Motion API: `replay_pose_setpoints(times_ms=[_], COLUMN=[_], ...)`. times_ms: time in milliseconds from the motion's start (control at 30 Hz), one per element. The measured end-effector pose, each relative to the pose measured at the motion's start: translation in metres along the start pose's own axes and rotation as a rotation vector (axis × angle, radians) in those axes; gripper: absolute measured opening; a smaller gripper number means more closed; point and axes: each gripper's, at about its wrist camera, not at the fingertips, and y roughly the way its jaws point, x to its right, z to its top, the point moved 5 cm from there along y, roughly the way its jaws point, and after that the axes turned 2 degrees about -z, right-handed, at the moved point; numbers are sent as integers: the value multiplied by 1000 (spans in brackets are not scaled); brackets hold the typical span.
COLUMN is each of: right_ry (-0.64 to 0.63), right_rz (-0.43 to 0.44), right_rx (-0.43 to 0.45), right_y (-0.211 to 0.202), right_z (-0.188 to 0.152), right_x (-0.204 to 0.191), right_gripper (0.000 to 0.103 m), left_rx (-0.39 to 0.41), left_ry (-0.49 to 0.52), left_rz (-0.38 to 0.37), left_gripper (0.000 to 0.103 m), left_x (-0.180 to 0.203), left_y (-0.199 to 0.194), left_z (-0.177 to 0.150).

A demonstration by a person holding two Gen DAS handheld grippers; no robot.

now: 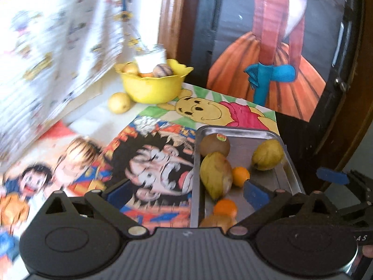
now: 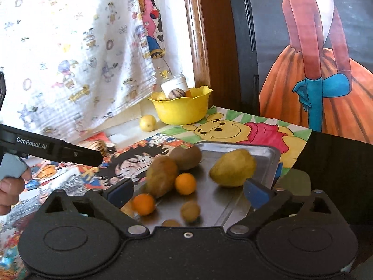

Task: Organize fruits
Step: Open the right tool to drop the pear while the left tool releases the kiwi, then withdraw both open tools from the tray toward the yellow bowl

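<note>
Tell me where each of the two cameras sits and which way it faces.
Left wrist: on the left gripper, angled down over the metal tray toward the yellow bowl; own open fingers show, with the right gripper's finger at right.
Right wrist: on the right gripper, facing the same way; own open fingers, plus the left gripper's finger and the hand holding it at left.
Shared: tray, bowl, kiwi.

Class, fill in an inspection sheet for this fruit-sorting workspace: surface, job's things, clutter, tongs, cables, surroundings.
Surface: table under colourful cartoon posters.
Job's things: rectangular metal tray holding brown kiwi, yellow-green lemon-like fruit, small oranges; yellow plastic scalloped bowl with fruit; loose yellow round fruit beside it.
Clutter: white jar at the bowl.
Tongs: left tongs and right tongs open, empty.
Cables: nothing seen.
Surroundings: printed white cloth, wooden frame, painting of orange dress.
</note>
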Motion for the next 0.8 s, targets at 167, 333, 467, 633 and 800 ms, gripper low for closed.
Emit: replay_pose_setpoints(times_ms=[167, 333, 467, 633, 800], right_ry=[12, 29, 21, 21, 4], right_rz=[0, 13, 15, 17, 21], right_rx=[-3, -2, 5, 5, 8], right_y=[-26, -48, -67, -88, -106], right_z=[-11, -22, -32, -42, -51], right_x=[-17, -33, -47, -64, -80], right_gripper=[102, 102, 102, 102, 102], left_rx=[18, 15, 41, 60, 69], left_ry=[-75, -107, -83, -70, -89], left_rz=[34, 86, 143, 182, 178], left_gripper=[103, 103, 103, 103, 103], left_x=[-11, -15, -11, -7, -9], left_y=[-28, -51, -72, -98, -121], left_z=[-24, -50, -69, -91, -112])
